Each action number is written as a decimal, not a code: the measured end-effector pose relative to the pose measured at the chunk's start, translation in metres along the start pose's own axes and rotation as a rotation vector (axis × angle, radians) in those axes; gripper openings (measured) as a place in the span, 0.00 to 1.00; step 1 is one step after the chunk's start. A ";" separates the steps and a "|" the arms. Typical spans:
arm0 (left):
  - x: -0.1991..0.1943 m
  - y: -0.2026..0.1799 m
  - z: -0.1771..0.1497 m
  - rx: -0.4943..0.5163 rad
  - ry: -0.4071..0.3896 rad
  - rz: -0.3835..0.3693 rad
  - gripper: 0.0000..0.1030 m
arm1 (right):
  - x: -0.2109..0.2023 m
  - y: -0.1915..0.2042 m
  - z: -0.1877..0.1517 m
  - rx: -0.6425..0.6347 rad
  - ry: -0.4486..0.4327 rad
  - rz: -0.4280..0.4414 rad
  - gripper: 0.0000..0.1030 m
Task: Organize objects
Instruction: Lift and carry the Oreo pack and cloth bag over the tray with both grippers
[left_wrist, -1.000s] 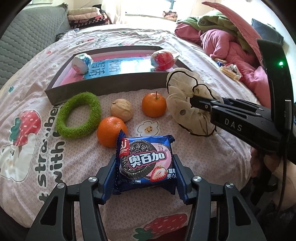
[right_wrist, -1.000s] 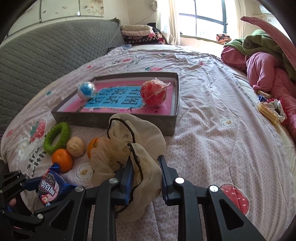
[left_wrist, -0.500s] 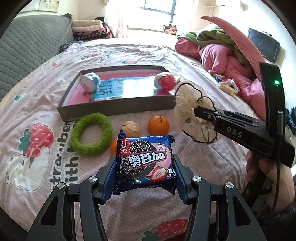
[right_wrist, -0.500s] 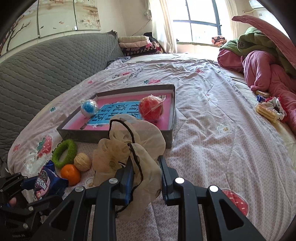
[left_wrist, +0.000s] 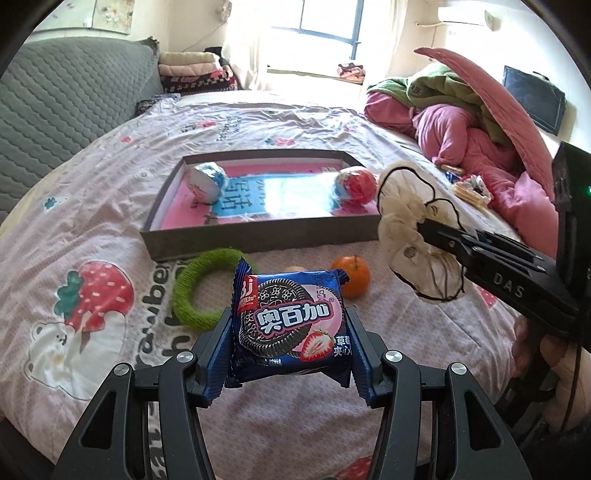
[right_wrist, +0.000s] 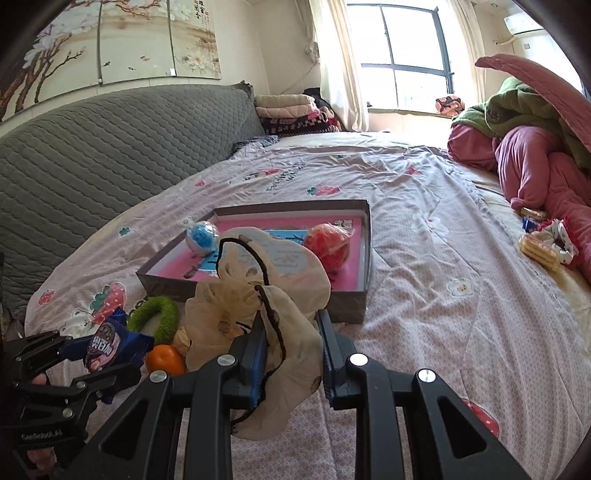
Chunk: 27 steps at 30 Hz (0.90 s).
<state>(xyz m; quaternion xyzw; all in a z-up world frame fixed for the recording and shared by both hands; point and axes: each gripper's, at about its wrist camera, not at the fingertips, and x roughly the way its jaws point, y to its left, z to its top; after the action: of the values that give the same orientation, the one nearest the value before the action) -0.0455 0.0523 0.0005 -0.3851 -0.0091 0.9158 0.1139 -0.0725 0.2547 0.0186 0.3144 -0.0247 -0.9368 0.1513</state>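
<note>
My left gripper (left_wrist: 290, 343) is shut on a blue strawberry-cookie packet (left_wrist: 291, 325), held above the bedspread. To its right, my right gripper (left_wrist: 439, 236) is shut on a cream scrunchie (left_wrist: 406, 221) with a black cord. From the right wrist view, the scrunchie (right_wrist: 258, 288) bunches between the right gripper (right_wrist: 290, 328) pads, and the left gripper (right_wrist: 96, 354) is at lower left. Behind stands a grey tray (left_wrist: 258, 236) with a blue-white ball (left_wrist: 207, 181) and a red ball (left_wrist: 356, 184). A green ring (left_wrist: 192, 295), an orange (left_wrist: 351, 275) and a half-hidden walnut (left_wrist: 295, 269) lie before it.
Pink and green bedding (left_wrist: 461, 110) is heaped at the right, with snack packets (left_wrist: 469, 188) beside it. A grey quilted headboard (left_wrist: 55, 92) runs along the left, with folded blankets (left_wrist: 195, 70) at the back. The bed's near edge lies just below both grippers.
Both views have tipped upward, so the tray and fruit sit lower and farther off. The left gripper rose with the packet, which now hides one orange. Both grips are unchanged.
</note>
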 end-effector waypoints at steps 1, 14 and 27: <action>0.000 0.002 0.001 -0.003 -0.004 0.003 0.55 | 0.000 0.002 0.000 -0.005 -0.004 0.002 0.25; 0.005 0.030 0.012 -0.010 -0.080 0.065 0.55 | 0.006 0.011 -0.001 -0.040 -0.010 -0.002 0.25; 0.024 0.055 0.023 -0.051 -0.095 0.071 0.55 | 0.015 0.015 0.004 -0.036 -0.028 -0.009 0.25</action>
<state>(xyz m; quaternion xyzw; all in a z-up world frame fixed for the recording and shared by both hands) -0.0892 0.0058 -0.0065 -0.3442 -0.0240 0.9359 0.0711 -0.0820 0.2361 0.0149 0.2986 -0.0085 -0.9421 0.1524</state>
